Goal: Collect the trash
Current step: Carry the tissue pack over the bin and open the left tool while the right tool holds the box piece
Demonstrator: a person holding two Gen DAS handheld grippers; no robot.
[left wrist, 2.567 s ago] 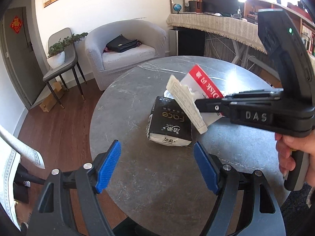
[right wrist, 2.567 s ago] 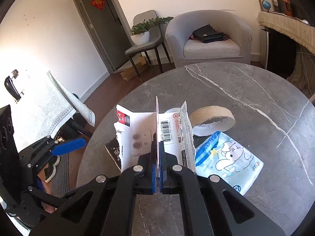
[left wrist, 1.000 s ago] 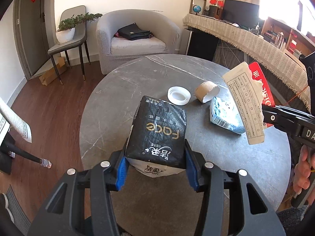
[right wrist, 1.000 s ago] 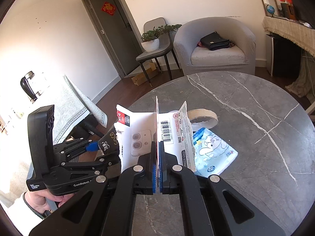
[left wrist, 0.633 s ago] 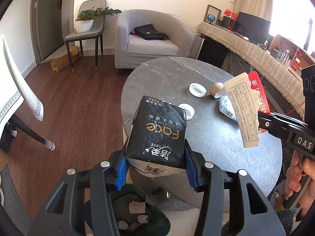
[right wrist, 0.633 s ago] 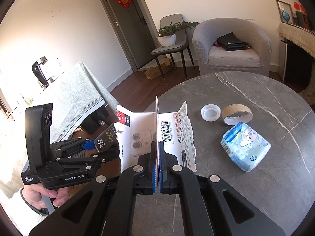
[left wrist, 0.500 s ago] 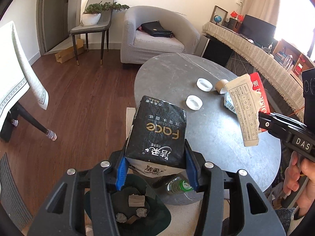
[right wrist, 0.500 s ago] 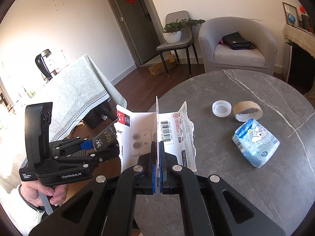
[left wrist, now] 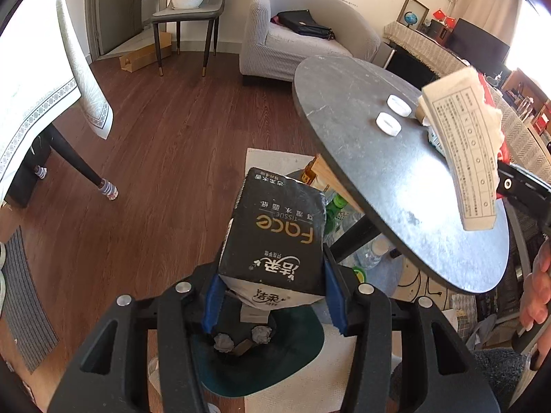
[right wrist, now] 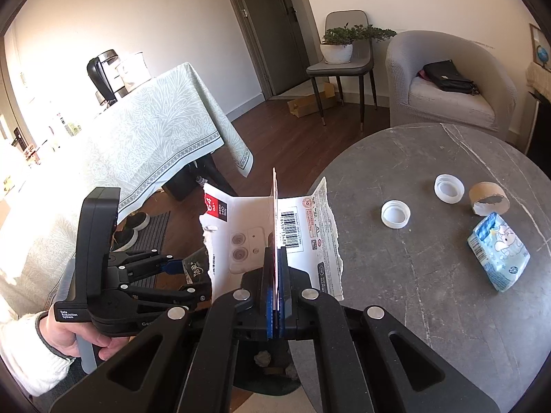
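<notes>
A grey armchair (right wrist: 451, 89) holding a black bag (right wrist: 447, 76), a chair with a potted plant (right wrist: 339, 45), and a cloth-covered table (right wrist: 144, 127).

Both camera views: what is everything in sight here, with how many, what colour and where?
Tissue pack: one, black, in left gripper above the bin.
Torn card packaging: one, white and red, in right gripper.
Bin: one, dark green, on the floor, trash inside.
Round table: one, grey marble.
Caps: two, white, on table.
Tape core: one, brown, on table.
Small tissue packet: one, blue, on table.
Armchair: one, grey, black bag on it.
Left gripper: black, blue pads.
Right gripper: black, blue pads.
</notes>
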